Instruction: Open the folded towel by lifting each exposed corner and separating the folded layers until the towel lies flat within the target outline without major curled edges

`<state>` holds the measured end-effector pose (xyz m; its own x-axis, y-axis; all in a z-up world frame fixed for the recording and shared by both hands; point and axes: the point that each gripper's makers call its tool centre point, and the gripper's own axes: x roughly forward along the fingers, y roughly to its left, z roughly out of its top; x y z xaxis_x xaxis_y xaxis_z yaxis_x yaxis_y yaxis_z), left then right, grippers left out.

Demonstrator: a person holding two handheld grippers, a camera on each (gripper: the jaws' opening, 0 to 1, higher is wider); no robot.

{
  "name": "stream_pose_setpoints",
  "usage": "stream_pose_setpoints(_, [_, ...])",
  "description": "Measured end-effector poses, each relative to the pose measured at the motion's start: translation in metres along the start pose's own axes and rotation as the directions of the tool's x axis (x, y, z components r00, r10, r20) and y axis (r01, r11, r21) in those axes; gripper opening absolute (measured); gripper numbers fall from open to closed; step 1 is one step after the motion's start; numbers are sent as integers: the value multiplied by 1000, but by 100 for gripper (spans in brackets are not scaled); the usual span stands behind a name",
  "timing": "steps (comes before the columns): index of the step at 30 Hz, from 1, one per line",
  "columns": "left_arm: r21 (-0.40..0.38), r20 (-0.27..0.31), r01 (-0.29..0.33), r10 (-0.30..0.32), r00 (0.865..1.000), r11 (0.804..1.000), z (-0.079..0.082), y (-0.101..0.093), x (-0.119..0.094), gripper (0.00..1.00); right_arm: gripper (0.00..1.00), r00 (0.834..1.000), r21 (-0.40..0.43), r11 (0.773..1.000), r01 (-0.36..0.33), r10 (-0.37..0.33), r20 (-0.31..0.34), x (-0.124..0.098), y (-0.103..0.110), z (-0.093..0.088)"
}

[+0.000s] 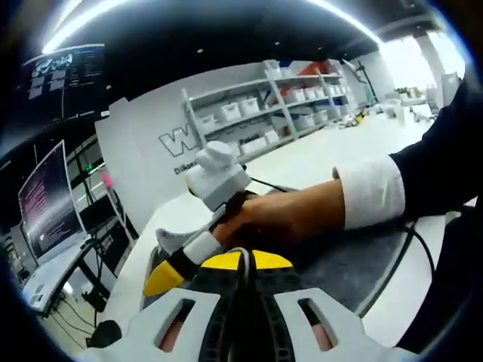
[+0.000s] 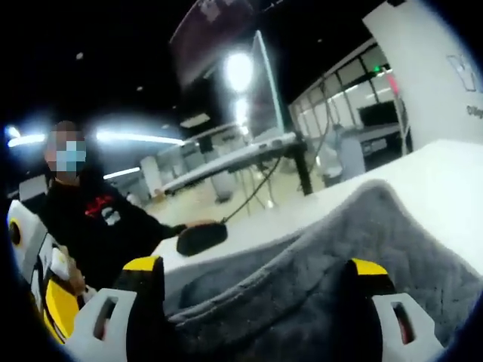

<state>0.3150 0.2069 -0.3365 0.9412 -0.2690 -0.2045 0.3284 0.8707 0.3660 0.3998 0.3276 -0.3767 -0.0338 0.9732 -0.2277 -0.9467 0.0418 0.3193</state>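
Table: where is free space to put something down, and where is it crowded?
Bare white table lies beyond the grey towel, toward the white wall panel. Another strip runs between the towel's edge and the black object. It is crowded on the towel, where the right claw and hand work.

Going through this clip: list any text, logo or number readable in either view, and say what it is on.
"W": large dark letter, cut off by the shelving, on the white wall panel in the left gripper view.
"Dil...": start of a smaller line under it, rest unreadable.
Monitor: lines of text, too small to read.
Dark overhead screen: white text blocks, too blurred to read.
Right gripper view: lettering at the white panel's edge, cut off and blurred.
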Motion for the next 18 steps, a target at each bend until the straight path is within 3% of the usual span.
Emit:
stream_pose_setpoints(9, [6,4,-6,6,1000,1000,2,0,0,2,99,1000,-17,1000,-2,2,-12,0,7,-4])
stream_pose_setpoints(18, [10,6,-4,4,1000,1000,2,-2,1,2,80,1000,-45,999,3,-4,-3,-6,13,0])
